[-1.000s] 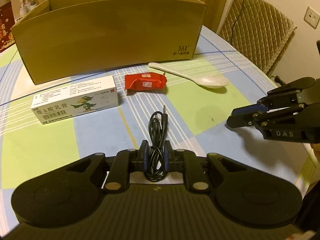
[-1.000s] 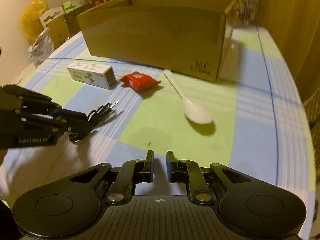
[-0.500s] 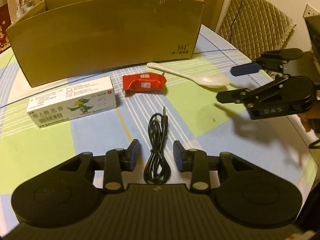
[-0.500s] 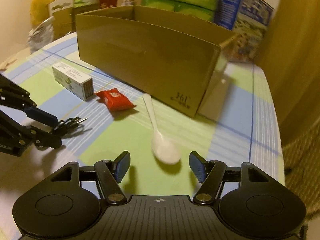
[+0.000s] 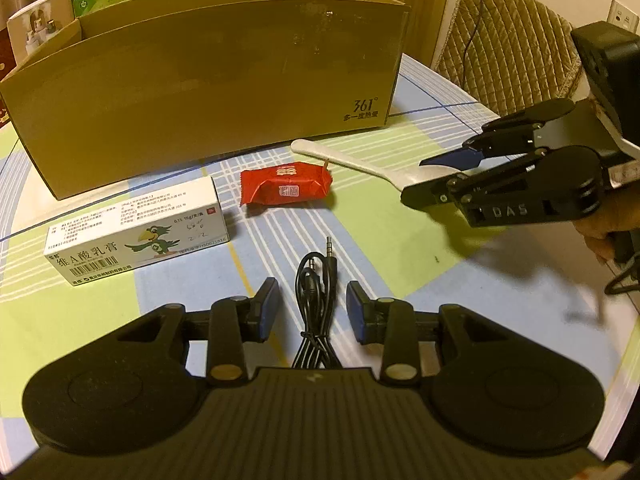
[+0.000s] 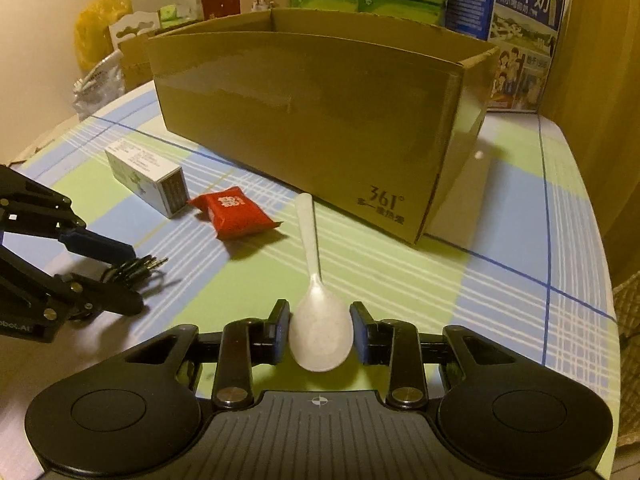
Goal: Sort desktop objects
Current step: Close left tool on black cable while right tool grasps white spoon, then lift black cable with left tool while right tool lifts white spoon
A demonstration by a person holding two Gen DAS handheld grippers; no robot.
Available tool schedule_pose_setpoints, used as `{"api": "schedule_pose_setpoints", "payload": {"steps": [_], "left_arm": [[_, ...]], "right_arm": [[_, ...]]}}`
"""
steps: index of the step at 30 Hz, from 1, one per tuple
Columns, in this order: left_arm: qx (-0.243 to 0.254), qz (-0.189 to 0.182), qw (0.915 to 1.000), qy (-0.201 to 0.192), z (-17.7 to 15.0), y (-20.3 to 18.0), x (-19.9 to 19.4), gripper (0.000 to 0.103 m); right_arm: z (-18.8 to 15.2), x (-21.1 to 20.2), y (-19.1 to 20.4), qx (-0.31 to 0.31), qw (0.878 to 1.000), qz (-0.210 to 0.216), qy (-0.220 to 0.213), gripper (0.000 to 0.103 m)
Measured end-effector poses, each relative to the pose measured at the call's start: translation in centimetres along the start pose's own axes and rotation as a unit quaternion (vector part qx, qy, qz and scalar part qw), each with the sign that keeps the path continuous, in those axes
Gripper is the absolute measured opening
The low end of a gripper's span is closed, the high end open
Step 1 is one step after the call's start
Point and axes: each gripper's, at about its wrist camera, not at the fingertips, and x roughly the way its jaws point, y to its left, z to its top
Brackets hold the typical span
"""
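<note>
A white spoon (image 6: 310,236) lies on the checked tablecloth with its handle pointing at the cardboard box (image 6: 312,120). My right gripper (image 6: 320,326) is down around the spoon's bowl, with both pads touching its sides. In the left wrist view the right gripper (image 5: 414,180) comes in from the right over the spoon (image 5: 348,160). A coiled black audio cable (image 5: 316,276) lies flat between the spread fingers of my open left gripper (image 5: 313,308). From the right wrist view, the left gripper (image 6: 136,278) straddles the cable (image 6: 136,270).
A white medicine box (image 5: 136,236) and a red snack packet (image 5: 286,188) lie in front of the open cardboard box (image 5: 200,92). Cartons and bags stand behind it. A quilted chair (image 5: 508,48) is past the table's right edge. A hand (image 5: 600,236) holds the right gripper.
The left gripper opened and let go of the cable, which now lies on the table. The right gripper opened, moved forward over the spoon, lowered and narrowed onto its bowl.
</note>
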Motion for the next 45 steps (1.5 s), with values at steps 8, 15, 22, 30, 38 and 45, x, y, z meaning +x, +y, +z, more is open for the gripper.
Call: {"api": "schedule_pose_setpoints", "payload": {"steps": [8,15,22,30,38,45], "left_arm": [[-0.032,-0.035,0.9989,0.005,-0.6,0.3,-0.7,0.027],[-0.038,-0.033,0.9987,-0.006,-1.8,0.2,-1.6,0.027],[0.002,-0.023,0.9996,-0.017,-1.5,-0.8,-1.1,0.027],[0.007,-0.022,0.9996,-0.013,-2.3,-0.4,-1.8,0.027],[0.023,-0.011,0.9996,-0.012,-1.7,-0.7,-1.3,0.013],[0.006,-0.017,0.9998,-0.006,-1.7,-0.3,-1.5,0.012]], "right_arm": [[-1.2,-2.4,2.2,0.121,0.992,-0.009,0.036,0.03],[-4.1,-5.5,4.4,0.196,0.979,-0.042,0.018,0.03],[-4.8,-5.4,6.3,0.117,0.991,-0.063,-0.003,0.03],[-5.1,-5.1,6.7,0.1,0.992,-0.07,-0.006,0.031],[-5.2,-5.1,7.0,0.079,0.994,-0.079,-0.007,0.035],[-5.8,-5.5,6.9,0.06,0.994,-0.091,-0.012,0.036]]}}
